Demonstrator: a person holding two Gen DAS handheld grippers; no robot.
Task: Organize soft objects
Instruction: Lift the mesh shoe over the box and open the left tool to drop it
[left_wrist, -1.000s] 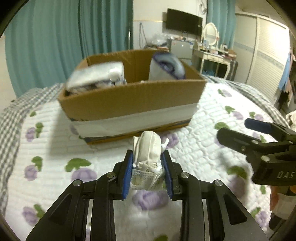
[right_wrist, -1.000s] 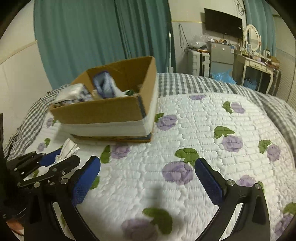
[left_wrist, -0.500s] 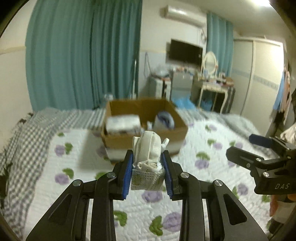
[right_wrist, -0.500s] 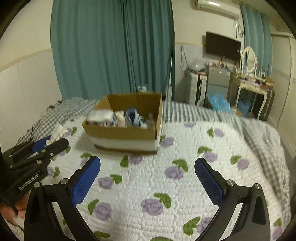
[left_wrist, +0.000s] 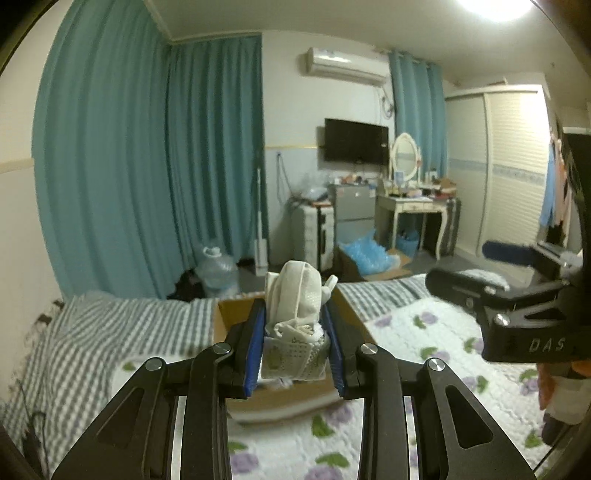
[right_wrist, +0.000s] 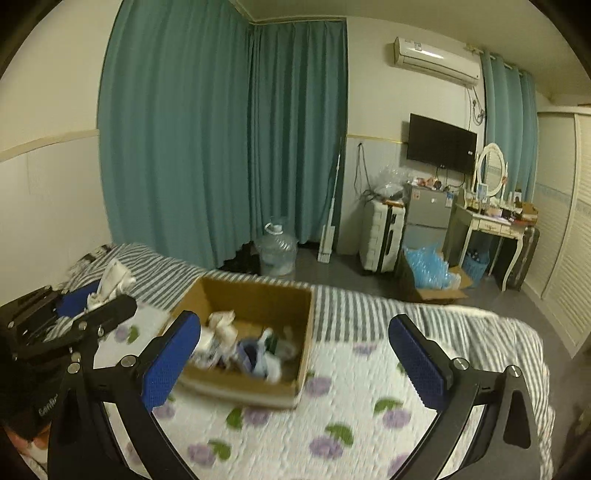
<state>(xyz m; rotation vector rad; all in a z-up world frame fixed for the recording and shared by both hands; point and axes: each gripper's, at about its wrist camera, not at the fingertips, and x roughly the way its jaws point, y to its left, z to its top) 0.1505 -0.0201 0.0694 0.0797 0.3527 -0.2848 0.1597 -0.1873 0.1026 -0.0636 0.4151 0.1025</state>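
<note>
The left gripper (left_wrist: 295, 339) is clamped on a white cloth bundle (left_wrist: 297, 295), held in the air over the flowered bedspread (right_wrist: 351, 417) on the near side of the cardboard box (right_wrist: 255, 295), which already holds other soft items. The right gripper (right_wrist: 295, 362) stands wide apart and holds nothing. The step in hand looks like carrying the bundle to the box; the next move calls for bringing it over the open top and letting go, clear of the rim

The cardboard box (left_wrist: 236, 314) sits mostly hidden behind the left gripper (left_wrist: 295, 347); its contents (right_wrist: 243, 347) blur beyond telling.
</note>
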